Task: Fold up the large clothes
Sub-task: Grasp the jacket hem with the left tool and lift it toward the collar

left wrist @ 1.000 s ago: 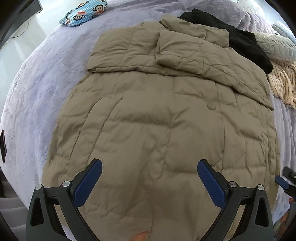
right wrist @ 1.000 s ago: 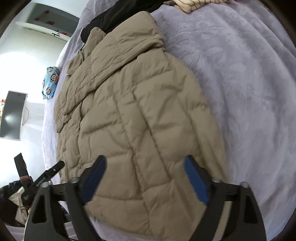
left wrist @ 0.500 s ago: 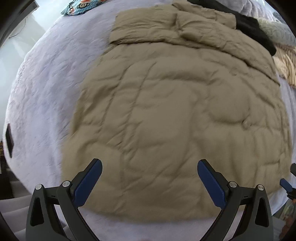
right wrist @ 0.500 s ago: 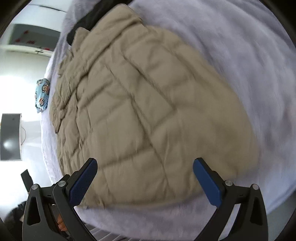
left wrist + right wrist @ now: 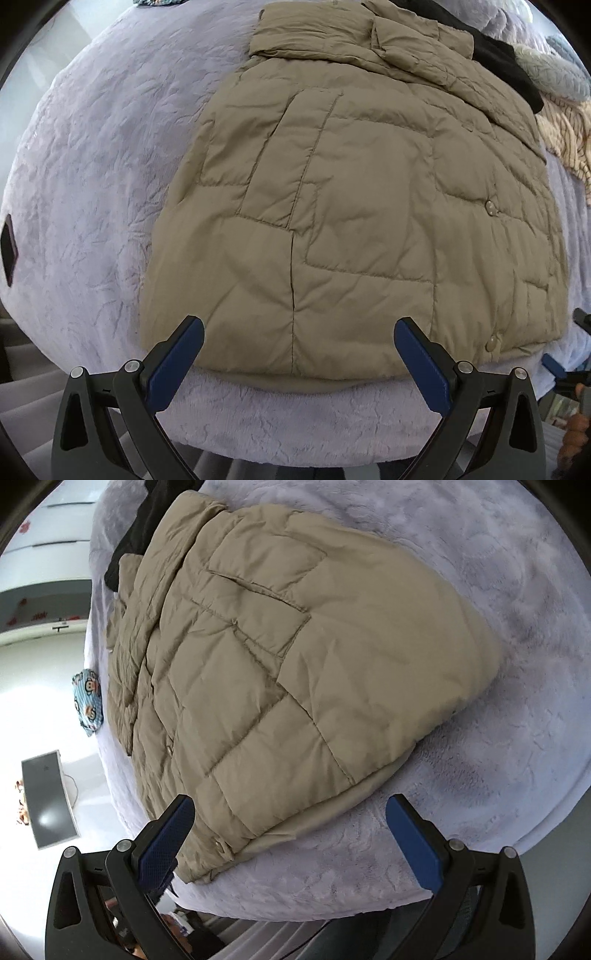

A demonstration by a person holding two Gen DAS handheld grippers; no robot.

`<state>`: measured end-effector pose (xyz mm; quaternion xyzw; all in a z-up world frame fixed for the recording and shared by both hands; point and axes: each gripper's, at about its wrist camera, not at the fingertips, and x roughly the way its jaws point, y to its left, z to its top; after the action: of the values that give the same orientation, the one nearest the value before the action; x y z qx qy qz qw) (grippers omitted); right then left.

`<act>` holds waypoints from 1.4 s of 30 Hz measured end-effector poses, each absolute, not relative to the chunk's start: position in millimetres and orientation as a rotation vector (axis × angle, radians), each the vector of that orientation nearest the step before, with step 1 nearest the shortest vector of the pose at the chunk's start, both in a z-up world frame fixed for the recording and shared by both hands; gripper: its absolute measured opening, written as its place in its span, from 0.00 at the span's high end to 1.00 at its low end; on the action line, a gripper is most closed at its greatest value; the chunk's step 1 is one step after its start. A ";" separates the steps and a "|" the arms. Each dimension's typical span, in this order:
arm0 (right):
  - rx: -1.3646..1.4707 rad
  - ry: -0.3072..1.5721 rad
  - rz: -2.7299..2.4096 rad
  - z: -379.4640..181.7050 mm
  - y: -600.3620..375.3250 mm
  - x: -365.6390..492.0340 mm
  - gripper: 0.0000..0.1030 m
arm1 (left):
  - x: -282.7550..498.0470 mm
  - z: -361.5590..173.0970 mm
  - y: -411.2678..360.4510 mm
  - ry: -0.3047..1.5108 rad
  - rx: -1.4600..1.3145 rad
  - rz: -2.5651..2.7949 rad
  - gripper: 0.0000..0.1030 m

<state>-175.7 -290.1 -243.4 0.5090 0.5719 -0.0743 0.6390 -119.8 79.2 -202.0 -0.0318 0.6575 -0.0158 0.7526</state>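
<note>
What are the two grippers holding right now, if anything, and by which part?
Nothing. The left gripper and right gripper are both open, clear of the jacket.

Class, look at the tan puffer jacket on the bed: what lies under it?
The jacket rests on the lilac plush bedspread. At its far end it overlaps a black garment. How far that garment reaches beneath is hidden, as is anything else under the jacket.

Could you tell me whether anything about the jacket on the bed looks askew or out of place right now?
Nothing stands out much. The tan puffer jacket lies flat on the lavender blanket; only a lower layer peeks out unevenly beneath its near hem.
</note>
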 end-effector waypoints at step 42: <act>1.531 1.106 -0.179 -291.6 -312.3 -185.1 0.77 | -105.2 -226.1 147.9 1.337 -0.590 -0.306 0.88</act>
<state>-185.1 -312.3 -291.6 0.6557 0.4738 -0.0769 0.5828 -105.2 147.9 -226.1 -0.2683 0.6082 -0.1394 0.7340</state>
